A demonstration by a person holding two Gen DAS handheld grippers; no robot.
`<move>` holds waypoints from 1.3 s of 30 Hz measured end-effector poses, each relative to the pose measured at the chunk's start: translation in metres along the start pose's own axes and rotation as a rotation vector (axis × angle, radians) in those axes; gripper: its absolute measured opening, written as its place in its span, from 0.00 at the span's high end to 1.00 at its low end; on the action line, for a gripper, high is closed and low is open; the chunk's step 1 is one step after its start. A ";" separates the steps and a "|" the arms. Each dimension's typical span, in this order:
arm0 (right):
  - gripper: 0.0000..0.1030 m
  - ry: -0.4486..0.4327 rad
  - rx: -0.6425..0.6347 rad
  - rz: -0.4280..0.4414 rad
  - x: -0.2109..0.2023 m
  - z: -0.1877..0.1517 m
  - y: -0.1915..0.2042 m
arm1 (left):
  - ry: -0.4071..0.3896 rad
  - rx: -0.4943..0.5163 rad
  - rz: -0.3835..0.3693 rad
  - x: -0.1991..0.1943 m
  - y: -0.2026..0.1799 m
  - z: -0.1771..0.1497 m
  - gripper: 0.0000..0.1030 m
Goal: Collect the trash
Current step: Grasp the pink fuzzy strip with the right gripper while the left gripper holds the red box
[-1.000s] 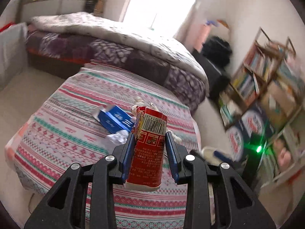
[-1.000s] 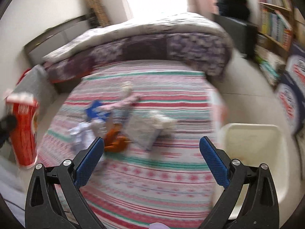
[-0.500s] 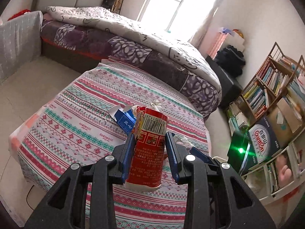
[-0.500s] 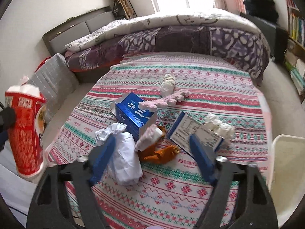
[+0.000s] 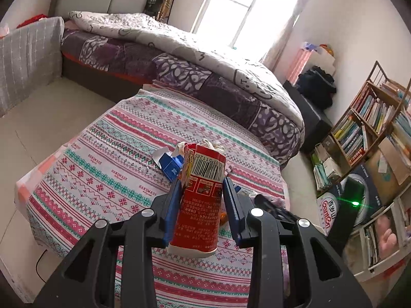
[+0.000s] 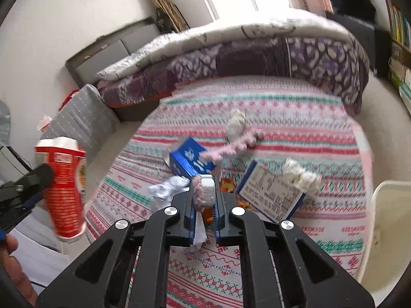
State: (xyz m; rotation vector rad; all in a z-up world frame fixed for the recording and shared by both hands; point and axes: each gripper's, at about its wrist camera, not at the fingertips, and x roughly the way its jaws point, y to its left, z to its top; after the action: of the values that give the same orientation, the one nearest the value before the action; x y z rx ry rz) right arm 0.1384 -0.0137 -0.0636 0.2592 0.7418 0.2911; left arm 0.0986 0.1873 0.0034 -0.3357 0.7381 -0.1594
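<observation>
My left gripper (image 5: 203, 202) is shut on a red noodle cup (image 5: 200, 200) and holds it upright above the striped cloth (image 5: 108, 169); the cup also shows at the left of the right wrist view (image 6: 64, 187). My right gripper (image 6: 204, 200) is shut on a pink and white wrapper (image 6: 204, 190) over the trash pile. On the cloth (image 6: 295, 231) lie a blue carton (image 6: 190, 159), crumpled white paper (image 6: 167, 190), a pink strip (image 6: 231, 146), a flattened blue-edged box (image 6: 269, 195), white tissue wads (image 6: 300, 174) and orange scraps (image 6: 228, 183).
A white bin (image 6: 390, 220) stands at the cloth's right edge. A bed with a purple quilt (image 5: 179, 59) lies behind. A bookshelf (image 5: 372, 133) is at the right, a grey cushion (image 5: 25, 56) at the left.
My right gripper went from wide open to shut on the pink and white wrapper, moving down to the pile. My left gripper kept hold of the red cup and shifted slightly.
</observation>
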 end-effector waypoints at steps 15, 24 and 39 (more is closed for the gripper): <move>0.91 -0.084 -0.036 -0.030 -0.046 0.008 -0.012 | -0.033 0.035 0.012 0.005 -0.025 -0.002 0.67; 0.91 -0.102 -0.029 -0.068 -0.066 0.011 -0.030 | -0.024 0.056 -0.001 0.016 -0.045 -0.005 0.67; 0.91 -0.136 0.040 -0.150 -0.109 0.015 -0.081 | 0.013 0.134 -0.058 0.038 -0.099 -0.019 0.67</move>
State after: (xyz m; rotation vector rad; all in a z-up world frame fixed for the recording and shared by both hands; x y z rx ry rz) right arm 0.0861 -0.1292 -0.0121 0.2572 0.6295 0.1150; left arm 0.1114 0.0805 0.0015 -0.2291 0.7271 -0.2649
